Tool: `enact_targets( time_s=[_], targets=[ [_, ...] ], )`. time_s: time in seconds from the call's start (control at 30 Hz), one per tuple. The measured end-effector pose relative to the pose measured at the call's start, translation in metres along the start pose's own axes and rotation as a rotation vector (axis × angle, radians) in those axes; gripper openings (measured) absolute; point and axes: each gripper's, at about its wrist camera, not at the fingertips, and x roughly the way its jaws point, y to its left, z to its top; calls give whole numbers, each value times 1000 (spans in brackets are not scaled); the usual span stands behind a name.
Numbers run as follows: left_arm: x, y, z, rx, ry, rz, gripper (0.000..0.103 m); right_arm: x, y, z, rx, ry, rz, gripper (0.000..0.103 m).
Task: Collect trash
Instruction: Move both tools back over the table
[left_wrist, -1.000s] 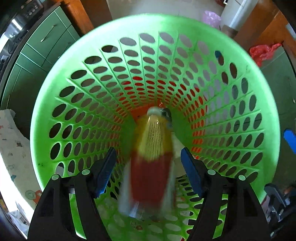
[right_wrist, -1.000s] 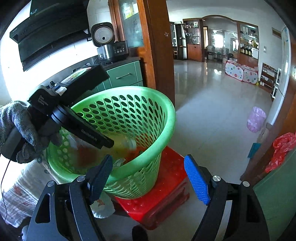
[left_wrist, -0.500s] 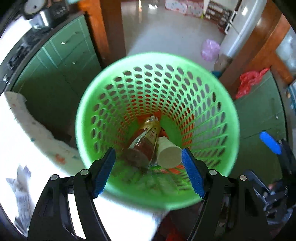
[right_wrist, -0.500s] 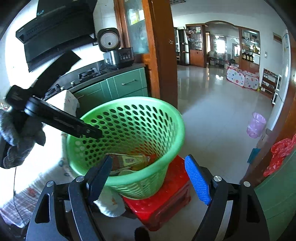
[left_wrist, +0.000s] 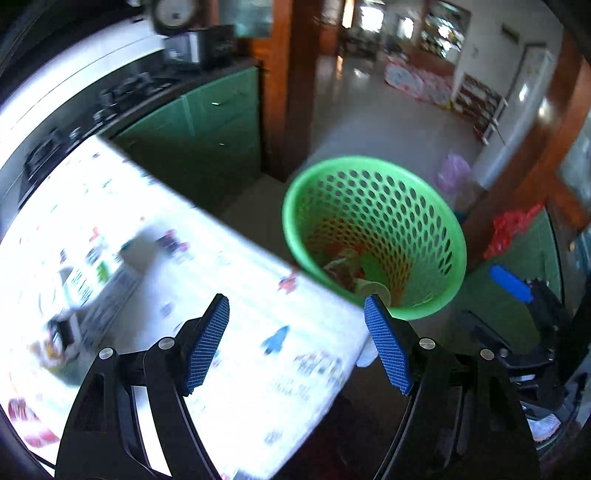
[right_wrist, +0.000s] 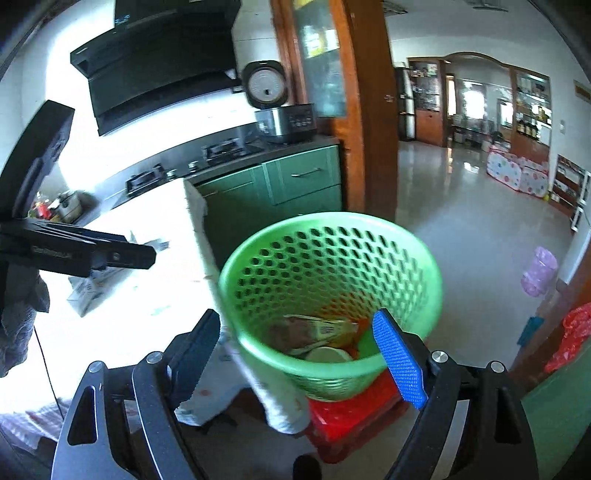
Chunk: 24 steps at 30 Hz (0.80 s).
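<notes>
- The desk, under a white cloth with small coloured prints, filled the left half of the left wrist view, overexposed and blurred; a printed paper packet lay on it, its lettering too blurred to read.
- The green perforated basket stood at the centre of the right wrist view on a red stool, just beside the desk's corner, where the cloth hung down against its side.
- Green kitchen cabinets stood behind it at upper centre, with a rice cooker on their counter and a black range hood at upper left.
- The left gripper had its fingers wide apart above the cloth with nothing between them; writing on its side in the right wrist view was illegible.
- The right gripper had just been opening its fingers, which stood wide and empty, framing the basket's near rim.
- The trash lay at the basket's bottom: a crumpled yellow-and-red wrapper and a white paper cup, touching.
- A red plastic bag sat at the right edge.
</notes>
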Motion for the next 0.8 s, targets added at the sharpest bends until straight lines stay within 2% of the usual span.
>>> enact_targets(
  time_s=[0.17, 0.4, 0.8],
  targets=[
    [-35, 37, -28, -102, -60, 55, 75, 2, 29, 2, -46, 5, 56, 83],
    [-70, 96, -73, -236, -101, 164, 76, 8, 67, 6, -103, 28, 154, 83],
    [-122, 206, -148, -472, -134, 313, 76, 28, 171, 31, -297, 73, 378, 83]
  ],
)
